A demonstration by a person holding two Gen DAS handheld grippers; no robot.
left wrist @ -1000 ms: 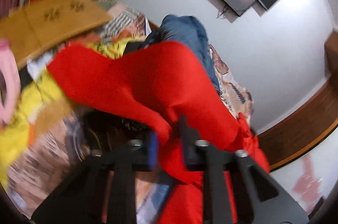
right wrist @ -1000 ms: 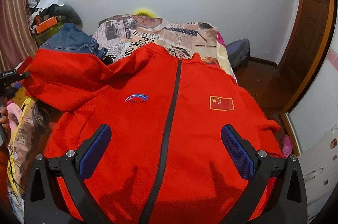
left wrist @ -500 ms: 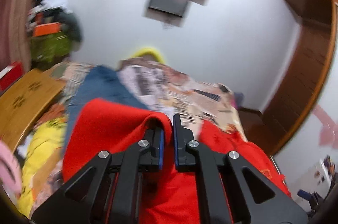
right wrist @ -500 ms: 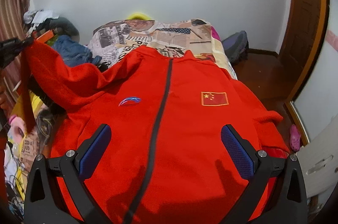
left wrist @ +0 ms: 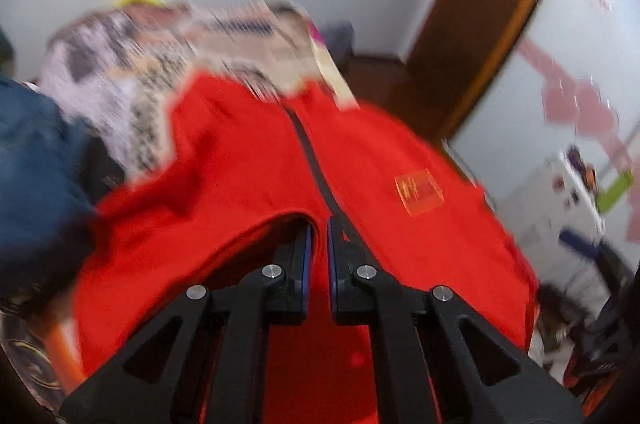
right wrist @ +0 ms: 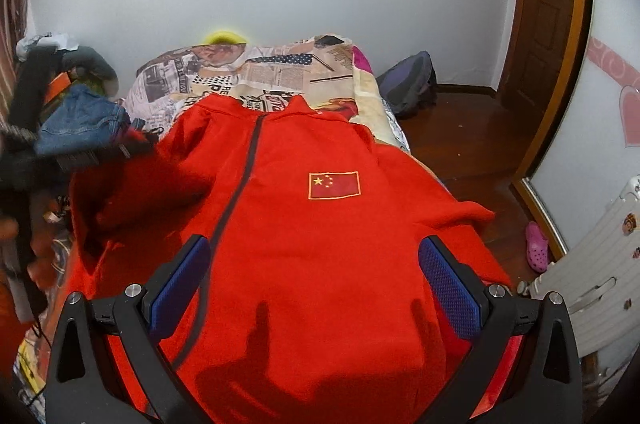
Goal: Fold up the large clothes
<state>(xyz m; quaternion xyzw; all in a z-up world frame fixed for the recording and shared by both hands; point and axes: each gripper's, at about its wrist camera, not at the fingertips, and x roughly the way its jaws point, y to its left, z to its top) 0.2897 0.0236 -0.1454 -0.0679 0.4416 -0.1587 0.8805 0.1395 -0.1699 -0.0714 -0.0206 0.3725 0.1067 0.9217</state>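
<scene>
A large red zip jacket with a flag patch lies front up on the bed. It also shows in the left wrist view. My left gripper is shut on the jacket's left sleeve and holds it over the jacket's front, near the dark zip. In the right wrist view the left gripper shows blurred at the left edge. My right gripper is open and empty above the jacket's lower front.
Blue jeans lie at the bed's left side beside a clutter pile. A backpack sits on the wooden floor right of the bed. A door and a white suitcase stand at the right.
My left gripper has swung the sleeve from the bed's left side inward over the jacket's front. My right gripper has stayed open over the lower front.
</scene>
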